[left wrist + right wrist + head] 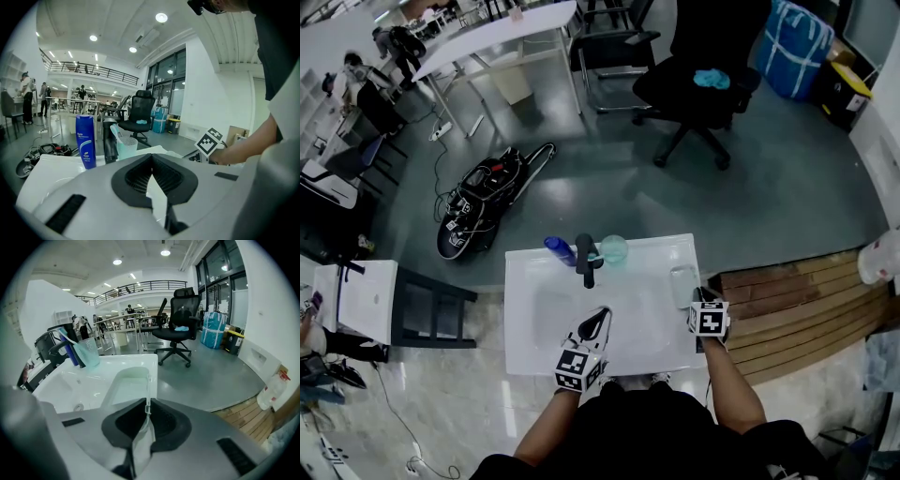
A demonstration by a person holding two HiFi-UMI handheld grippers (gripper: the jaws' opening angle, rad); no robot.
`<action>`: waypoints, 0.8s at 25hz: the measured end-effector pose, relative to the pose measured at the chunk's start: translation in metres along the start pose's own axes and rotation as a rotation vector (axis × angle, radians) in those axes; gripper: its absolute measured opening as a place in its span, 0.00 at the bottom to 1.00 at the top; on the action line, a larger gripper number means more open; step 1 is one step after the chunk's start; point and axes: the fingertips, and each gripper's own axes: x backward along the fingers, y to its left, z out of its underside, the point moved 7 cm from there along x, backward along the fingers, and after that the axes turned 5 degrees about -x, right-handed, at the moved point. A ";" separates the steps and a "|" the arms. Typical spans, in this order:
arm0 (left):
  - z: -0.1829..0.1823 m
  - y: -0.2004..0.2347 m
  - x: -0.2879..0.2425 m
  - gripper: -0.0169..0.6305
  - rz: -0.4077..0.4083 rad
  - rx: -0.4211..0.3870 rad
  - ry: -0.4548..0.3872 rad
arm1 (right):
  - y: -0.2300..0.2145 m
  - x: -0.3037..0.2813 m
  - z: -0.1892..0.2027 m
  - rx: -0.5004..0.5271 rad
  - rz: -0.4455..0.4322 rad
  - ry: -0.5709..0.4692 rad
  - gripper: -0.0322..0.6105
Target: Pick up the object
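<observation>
White washbasin tabletop [525,356] fills the middle of the head view, and both tools are over it. The right tool [702,298] sits at the 3 o'clock edge, its jaws pinched tight on the thin rim of the translucent soap dish [682,284]. The right gripper view confirms it: the dish's wall [126,385] runs straight up between the black pads of the right tool [147,405]. The dish looks to be resting on the tabletop at that right edge. The left tool [602,315] hovers at 6 o'clock over the basin, jaws pressed together with nothing in them, as seen at the left tool [152,171]. Up at 12 o'clock stand a blue bottle [560,249], a black faucet [585,259] and a teal cup [613,248], close together in a row.
</observation>
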 end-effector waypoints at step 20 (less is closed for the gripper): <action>-0.006 0.000 0.006 0.05 0.010 -0.018 -0.021 | 0.022 0.072 -0.044 -0.057 -0.064 -0.203 0.11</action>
